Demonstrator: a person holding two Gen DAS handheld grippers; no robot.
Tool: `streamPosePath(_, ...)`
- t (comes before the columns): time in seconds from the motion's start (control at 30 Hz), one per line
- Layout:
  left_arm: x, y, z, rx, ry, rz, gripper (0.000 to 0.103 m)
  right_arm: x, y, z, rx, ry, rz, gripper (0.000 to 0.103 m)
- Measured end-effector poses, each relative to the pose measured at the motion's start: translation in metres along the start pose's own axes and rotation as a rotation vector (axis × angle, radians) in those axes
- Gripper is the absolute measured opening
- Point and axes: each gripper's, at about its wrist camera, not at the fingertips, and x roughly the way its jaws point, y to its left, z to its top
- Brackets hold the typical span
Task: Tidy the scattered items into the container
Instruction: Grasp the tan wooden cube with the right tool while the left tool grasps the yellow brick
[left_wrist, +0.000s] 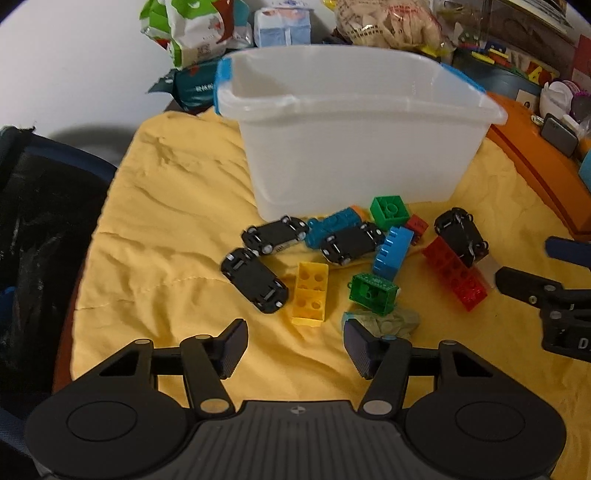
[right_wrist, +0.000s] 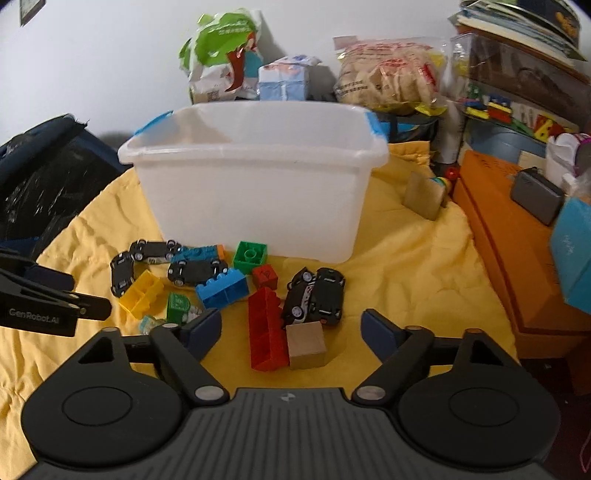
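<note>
Toy cars and bricks litter a rumpled yellow cloth before a white container; left tongs and right tongs hover, jaws apart, empty.

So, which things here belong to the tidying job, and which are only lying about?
For the job: white bin, toy cars, red brick, blue brick, yellow brick, wooden cube.
Lying about: snack bags, orange box, books.
</note>
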Motion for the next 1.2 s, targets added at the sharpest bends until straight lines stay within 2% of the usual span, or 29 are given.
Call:
streamPosePath(0.03,0.004,0.0,0.0,-0.001,0.003,-0.002,0.057,0.003,0.001,-0.001,-0.006,0.004,0.008,0.074)
streamPosePath(0.13,0.016,-0.002,-0.003,-0.001,0.022,-0.012,0.054,0.012,0.003,-0.006,-0.027,0.02,0.014,0.067)
streamPosePath(0.3,0.031,-0.004,-0.004,-0.023,0.037,-0.021,0.054,0.02,-0.003,-0.011,-0.022,0.014,-0.006,0.064)
streamPosePath(0.4,0.034,-0.006,-0.002,-0.03,0.026,-0.03,0.054,0.019,-0.011,-0.012,-0.019,-0.007,-0.032,0.062)
streamPosePath(0.53,0.038,-0.009,0.004,-0.027,0.017,-0.024,0.054,0.024,-0.022,-0.014,-0.005,0.007,-0.044,0.06)
streamPosePath(0.77,0.042,-0.003,0.006,-0.041,0.01,-0.026,0.051,0.032,-0.024,-0.018,-0.002,0.026,-0.018,0.053)
streamPosePath(1.03,0.036,-0.002,0.011,-0.051,-0.006,-0.046,0.05,0.035,-0.023,-0.016,0.008,0.02,-0.009,0.05)
streamPosePath(1.2,0.04,0.005,0.008,-0.087,0.017,-0.045,0.05,0.037,-0.017,-0.019,-0.018,0.026,0.004,0.05)
